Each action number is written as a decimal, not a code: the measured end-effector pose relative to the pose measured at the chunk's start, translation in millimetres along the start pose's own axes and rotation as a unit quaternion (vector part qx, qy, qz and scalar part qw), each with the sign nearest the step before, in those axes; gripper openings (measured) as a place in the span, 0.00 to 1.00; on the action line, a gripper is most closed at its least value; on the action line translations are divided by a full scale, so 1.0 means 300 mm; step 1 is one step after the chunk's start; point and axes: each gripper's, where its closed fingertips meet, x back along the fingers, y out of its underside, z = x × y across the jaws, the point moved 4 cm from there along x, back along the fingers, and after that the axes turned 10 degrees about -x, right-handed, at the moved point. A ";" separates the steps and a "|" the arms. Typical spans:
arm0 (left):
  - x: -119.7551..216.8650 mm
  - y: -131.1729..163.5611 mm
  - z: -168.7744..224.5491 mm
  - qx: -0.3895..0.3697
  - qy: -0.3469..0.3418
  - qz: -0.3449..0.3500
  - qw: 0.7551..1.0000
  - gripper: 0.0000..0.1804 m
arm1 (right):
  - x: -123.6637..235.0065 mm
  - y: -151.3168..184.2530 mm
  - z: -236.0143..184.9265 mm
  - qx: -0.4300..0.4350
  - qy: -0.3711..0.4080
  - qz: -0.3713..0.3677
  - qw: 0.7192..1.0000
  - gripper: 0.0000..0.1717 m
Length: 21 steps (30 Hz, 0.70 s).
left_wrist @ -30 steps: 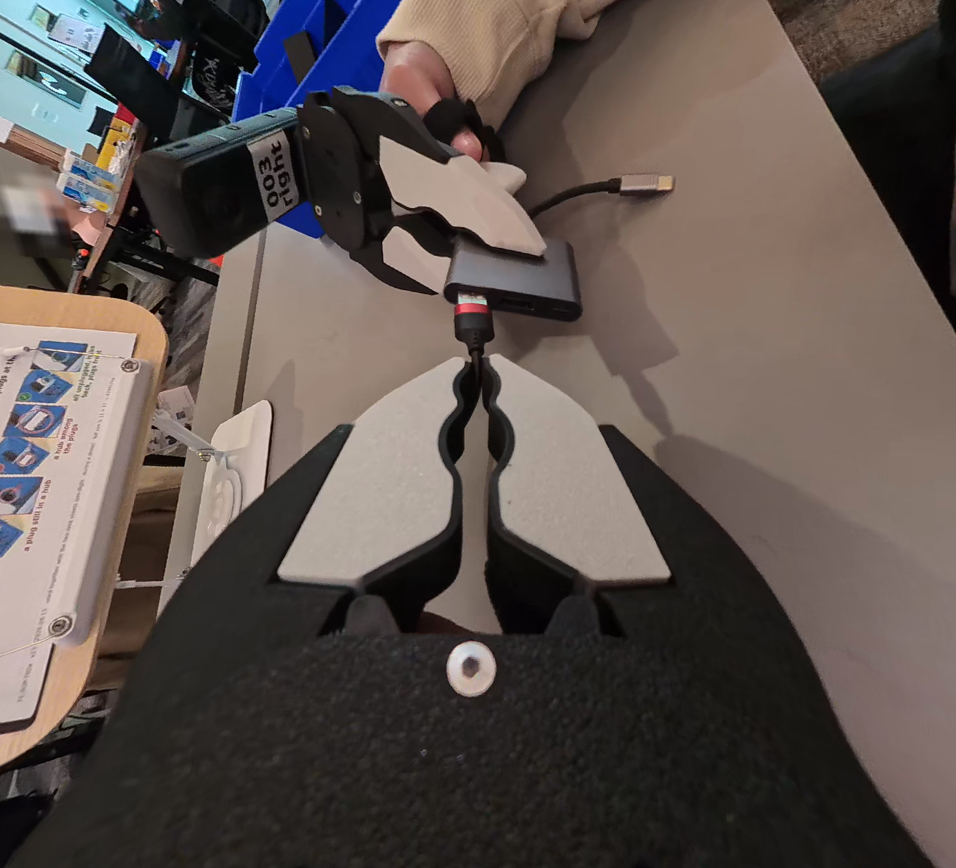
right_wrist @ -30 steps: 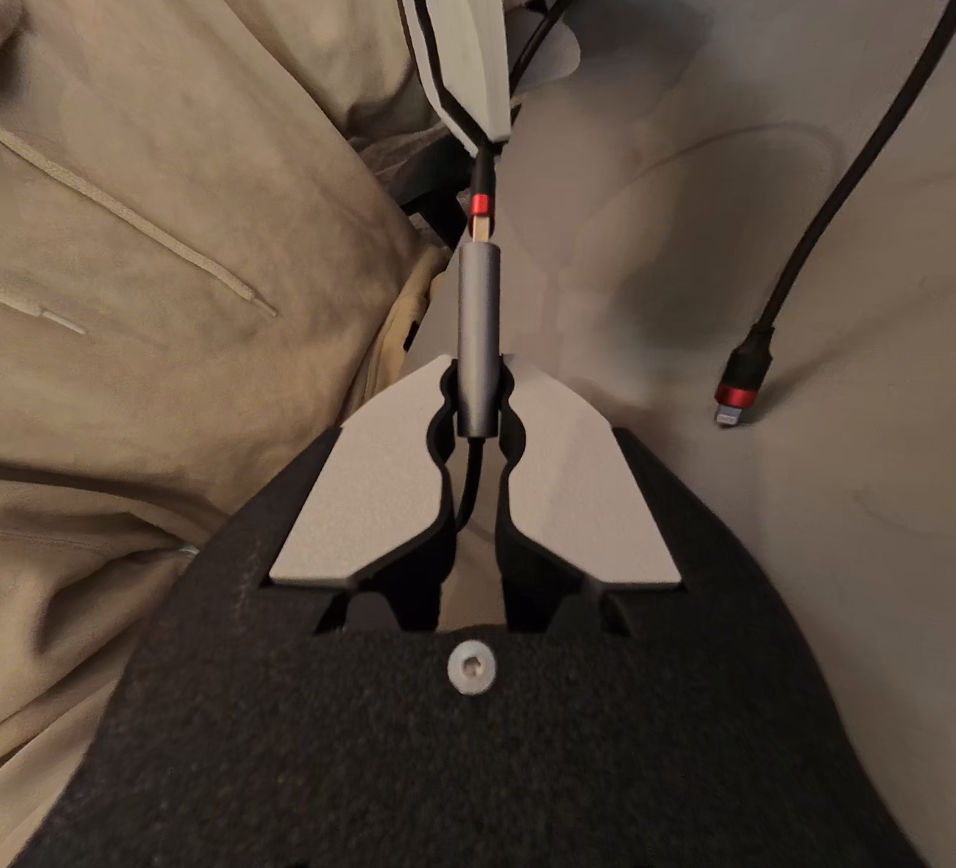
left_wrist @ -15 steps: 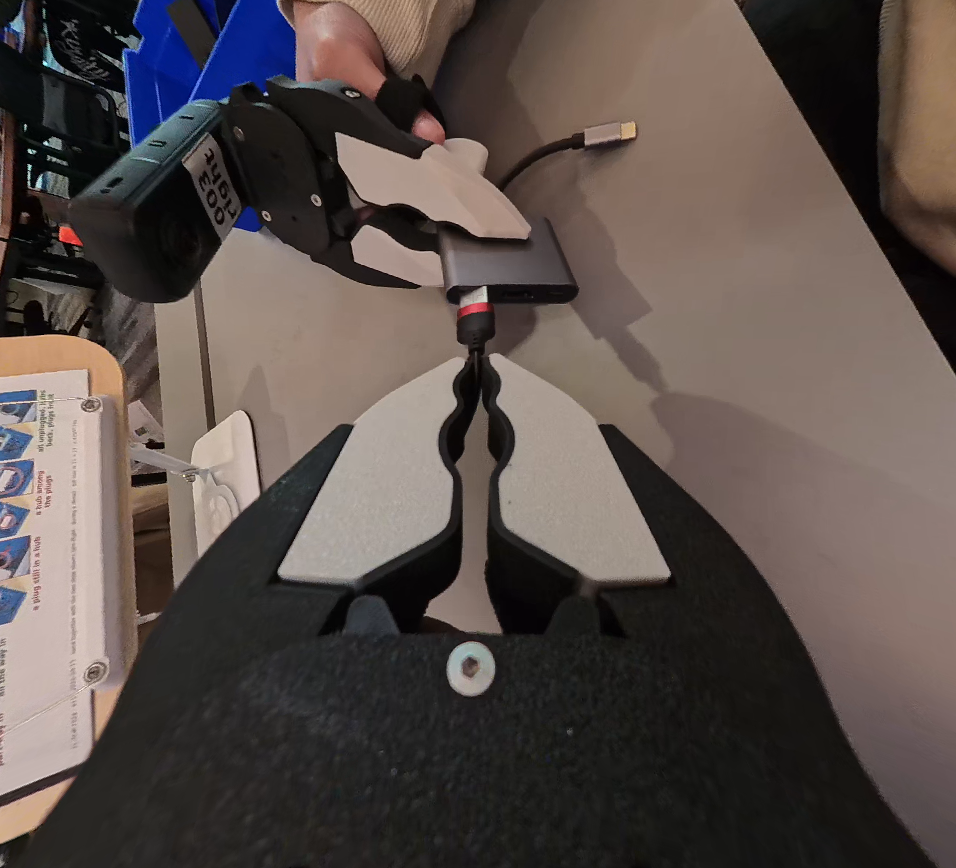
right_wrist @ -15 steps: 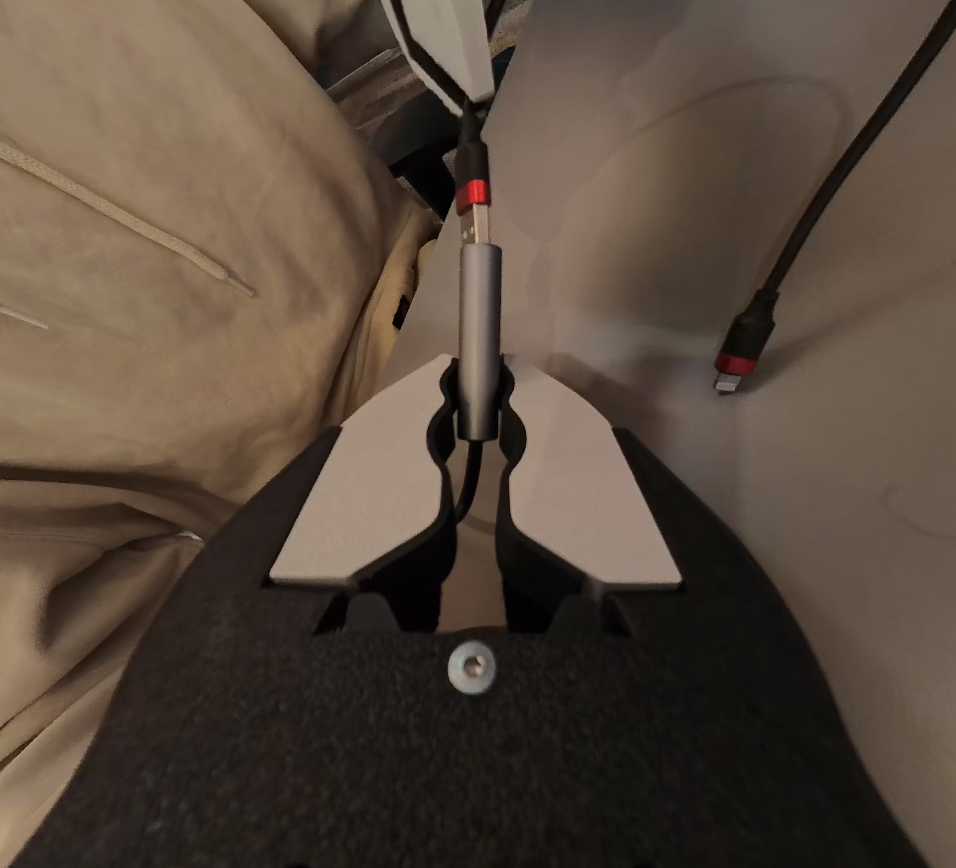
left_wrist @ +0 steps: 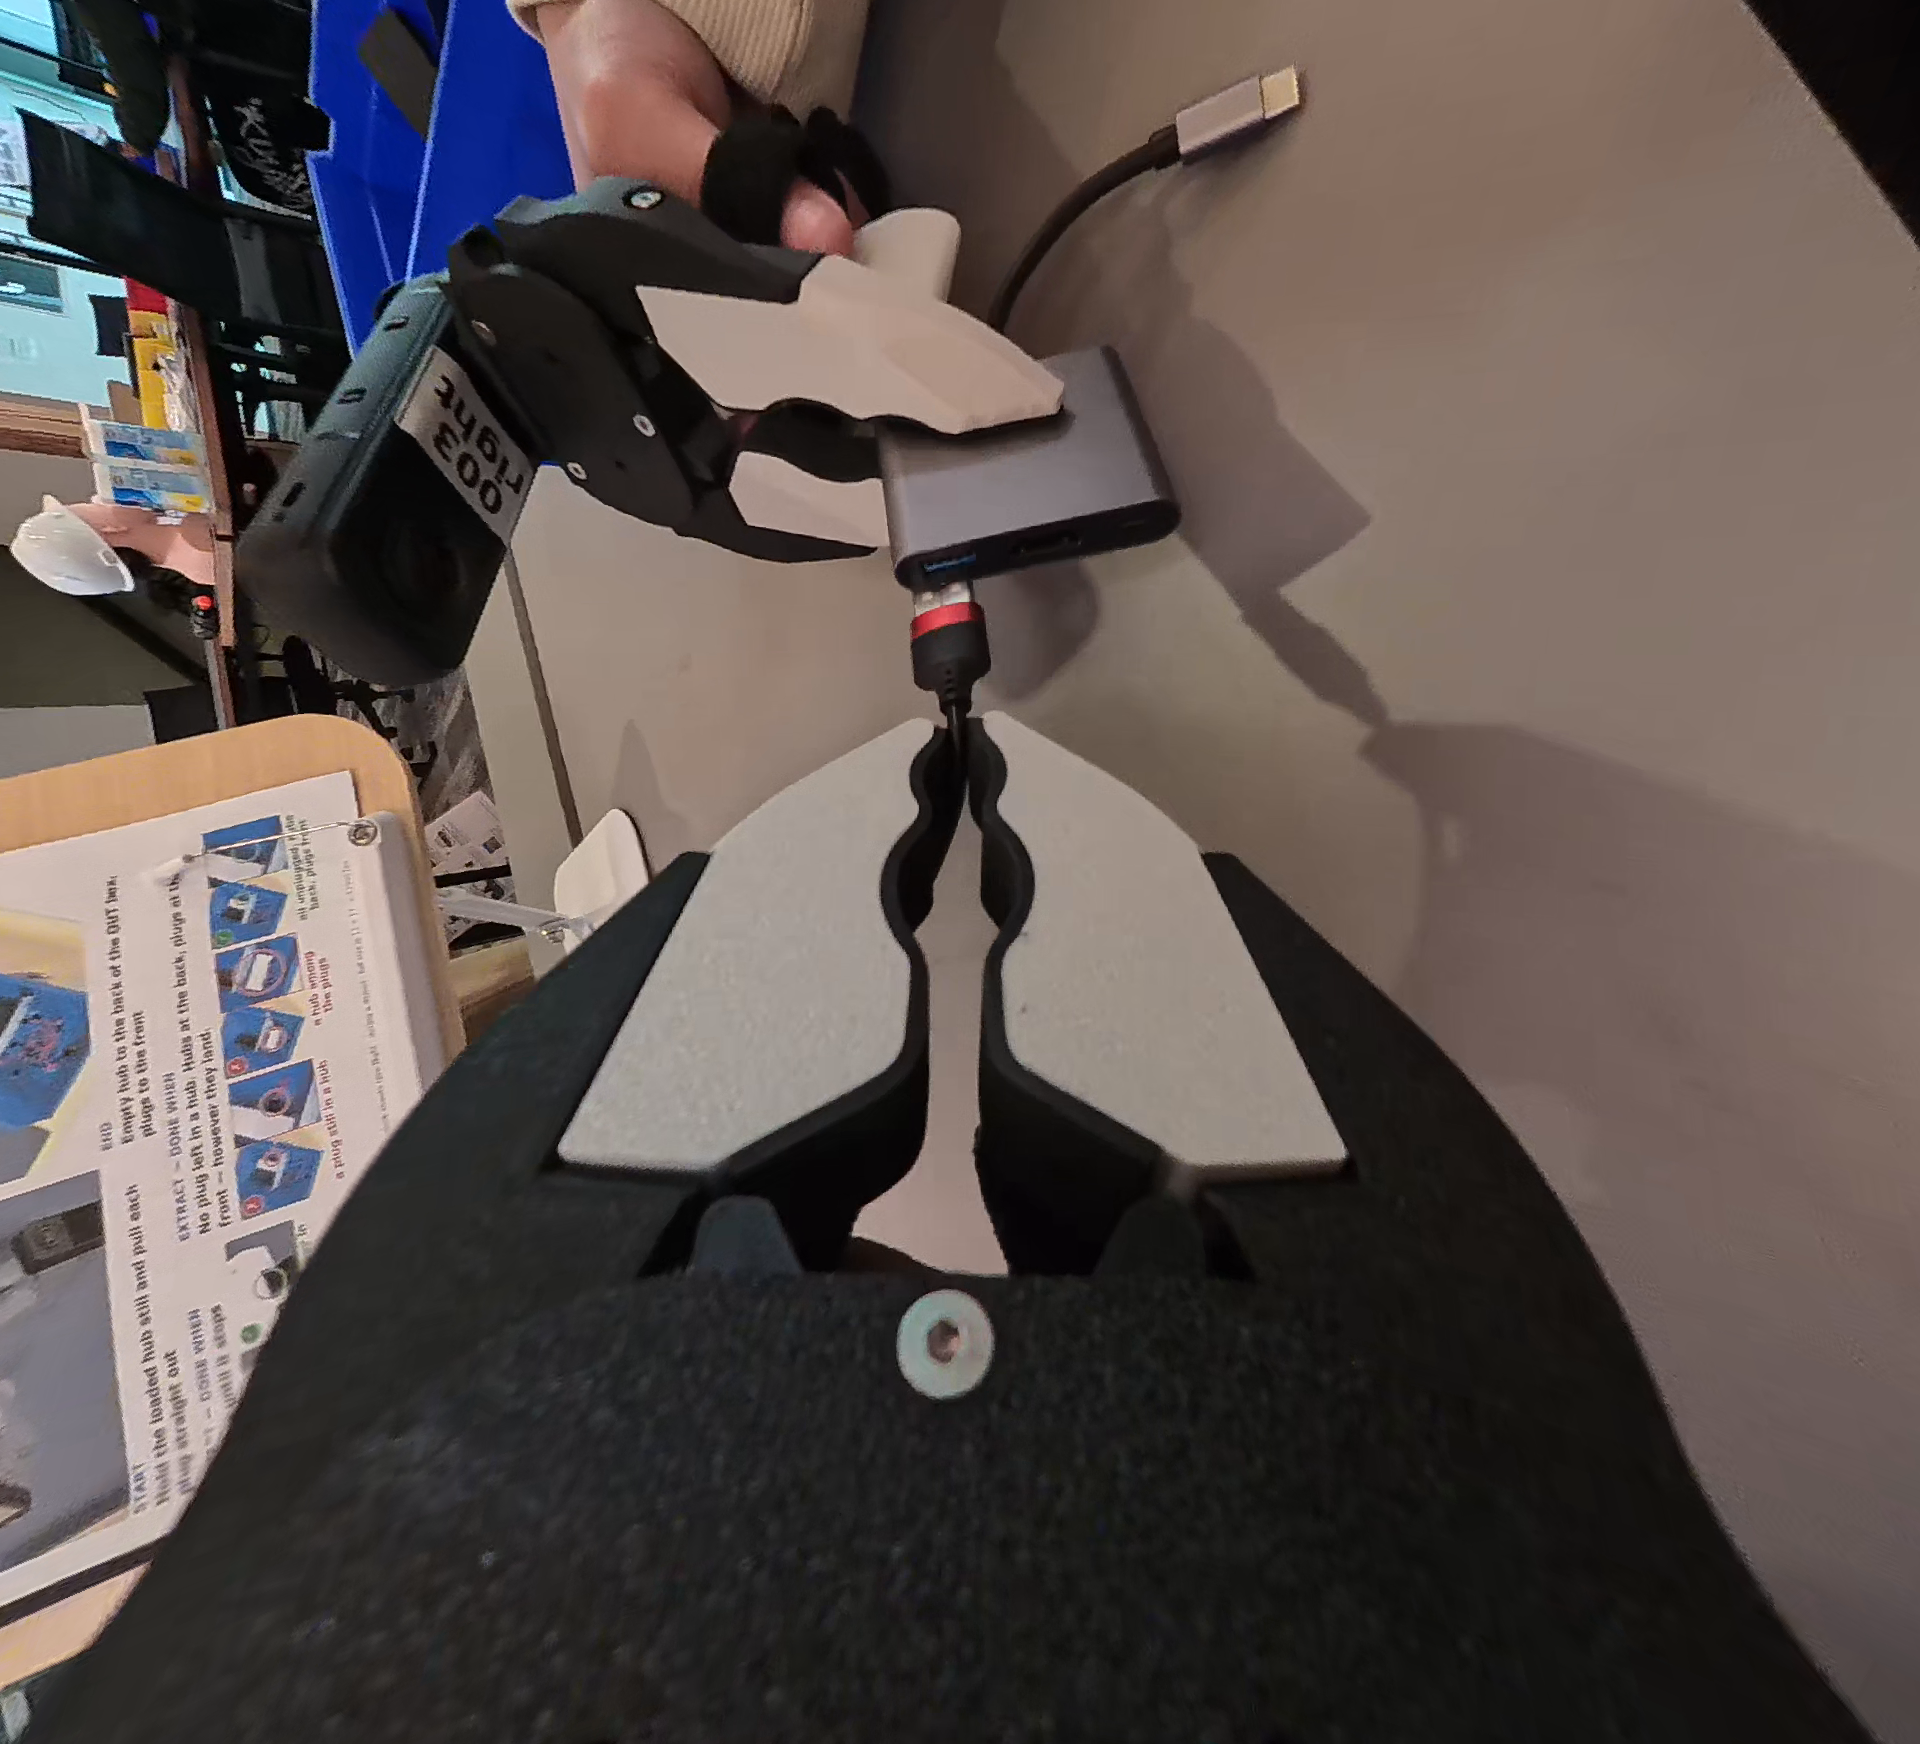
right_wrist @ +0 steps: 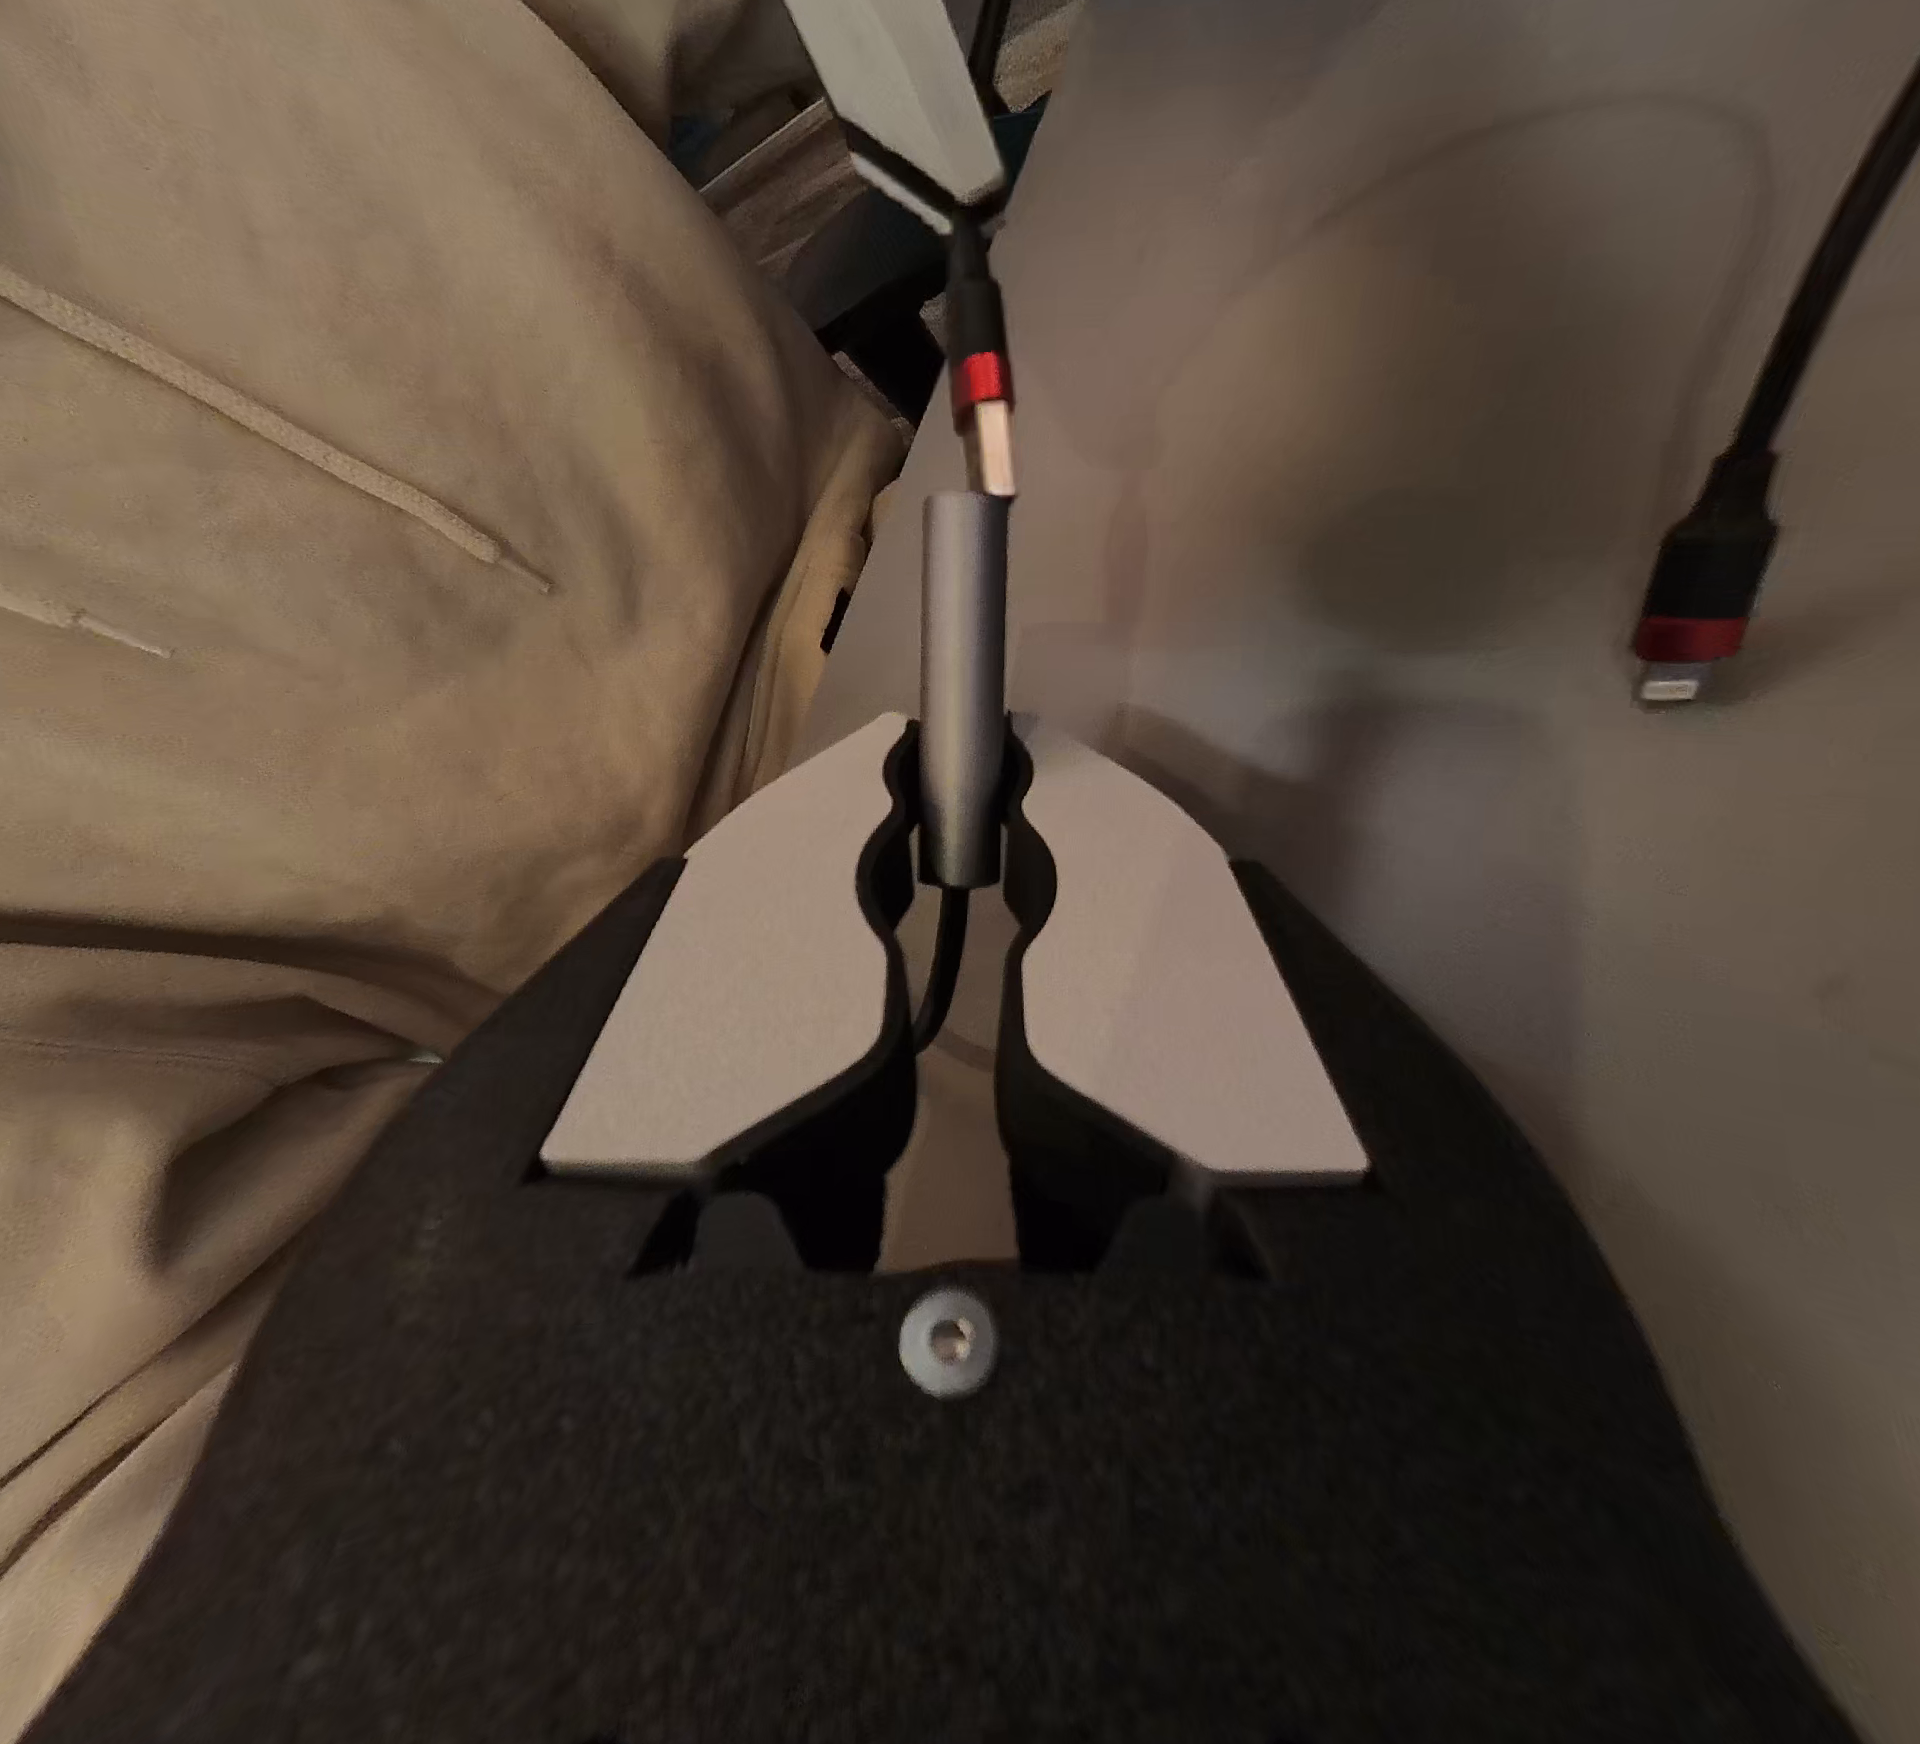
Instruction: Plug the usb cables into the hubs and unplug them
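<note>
My right gripper [right_wrist: 961, 738] is shut on a flat grey hub [right_wrist: 964, 686] and holds it above the grey table [left_wrist: 1455, 447]. The left wrist view shows the hub [left_wrist: 1029, 468] clamped between the right gripper's white fingers [left_wrist: 883, 364]. My left gripper [left_wrist: 958, 728] is shut on a thin black cable just behind its red-banded USB plug [left_wrist: 943, 624]. The plug's metal tip [right_wrist: 992, 447] is out of the hub and sits just off the hub's blue port [left_wrist: 940, 564]. The left gripper's white finger [right_wrist: 873, 32] shows at the top of the right wrist view.
The hub's own short lead with a silver plug [left_wrist: 1236, 110] lies on the table. A second black cable with a red-banded plug [right_wrist: 1694, 614] lies to the right. Blue bins [left_wrist: 416, 32] stand at the back. A printed sheet [left_wrist: 156, 1123] lies on a wooden side table. A beige hoodie [right_wrist: 312, 447] is close on the left.
The red-banded plug sat in the hub's port a second ago. It slid out step by step as the two grippers drew apart, and is now free of the port. Both grasps held.
</note>
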 end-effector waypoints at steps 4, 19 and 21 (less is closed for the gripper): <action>0.007 -0.015 0.002 -0.002 0.003 0.001 1.000 0.01 | -0.001 0.000 -0.002 0.002 -0.002 0.000 1.000 0.07; -0.008 -0.030 0.008 -0.015 0.010 0.011 1.000 0.01 | -0.004 0.010 -0.008 0.006 -0.002 -0.007 1.000 0.07; -0.012 -0.026 0.006 -0.016 0.010 0.010 1.000 0.01 | -0.004 0.010 -0.007 0.007 0.000 -0.007 1.000 0.07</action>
